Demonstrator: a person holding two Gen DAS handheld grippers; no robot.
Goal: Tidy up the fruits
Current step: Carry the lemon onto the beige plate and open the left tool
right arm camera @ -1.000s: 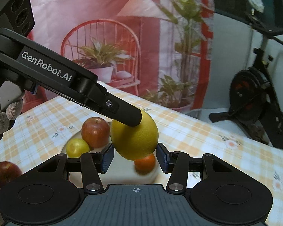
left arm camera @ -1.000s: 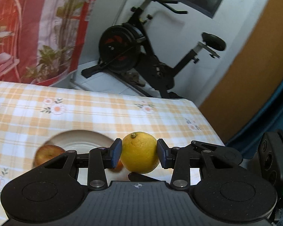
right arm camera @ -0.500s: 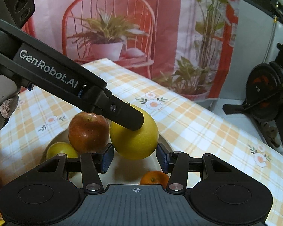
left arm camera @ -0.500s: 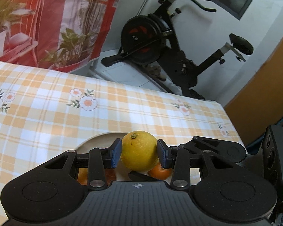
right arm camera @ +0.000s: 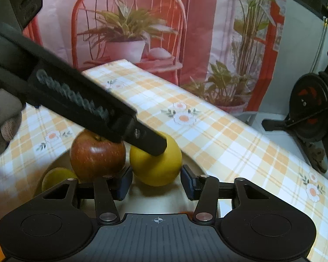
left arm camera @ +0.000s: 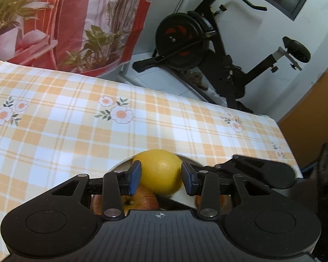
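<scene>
Currently both grippers at the yellow citrus (left arm camera: 158, 171), over the plate (right arm camera: 196, 163).

Left gripper (left arm camera: 160, 180) narrowly open, blue pads touching both sides of the citrus: gripped. Right gripper (right arm camera: 156, 182) at similar narrow width, fruit sitting between its pads, contact unclear, so grip cannot be confirmed. Red apple (right arm camera: 97, 154) touching the citrus on its left in the right wrist view; small yellow fruit (right arm camera: 56, 178) just beside the apple near the plate rim. Checked tablecloth (left arm camera: 76, 120) bare beyond the plate up to the far table edge; exercise bike (left arm camera: 207, 50) well past that edge.
</scene>
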